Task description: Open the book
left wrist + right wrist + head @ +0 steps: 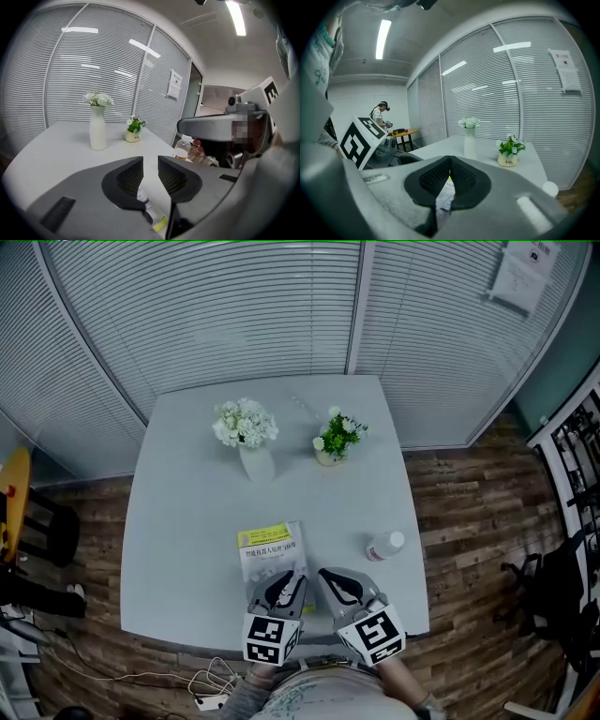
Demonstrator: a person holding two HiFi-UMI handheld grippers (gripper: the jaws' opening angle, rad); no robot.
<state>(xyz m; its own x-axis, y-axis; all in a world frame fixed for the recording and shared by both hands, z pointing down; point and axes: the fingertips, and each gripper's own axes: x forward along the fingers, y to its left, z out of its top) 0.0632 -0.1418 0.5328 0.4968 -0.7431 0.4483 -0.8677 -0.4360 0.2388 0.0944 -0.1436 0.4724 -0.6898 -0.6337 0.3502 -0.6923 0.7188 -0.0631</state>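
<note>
Left tongs (150, 160): my ribbed dark pads narrowly apart, nothing pinched, over the book's near edge | right tongs (450, 160): tips together, empty, by its right edge | book (270, 552): flat, closed, glossy yellow-banded cover, on smooth pale surface (178, 521) | beyond: slim white vase (255, 465)

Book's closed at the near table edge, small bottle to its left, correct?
No: the head view shows the bottle on the right of the book. The book does lie closed at the near edge of the table.
</note>
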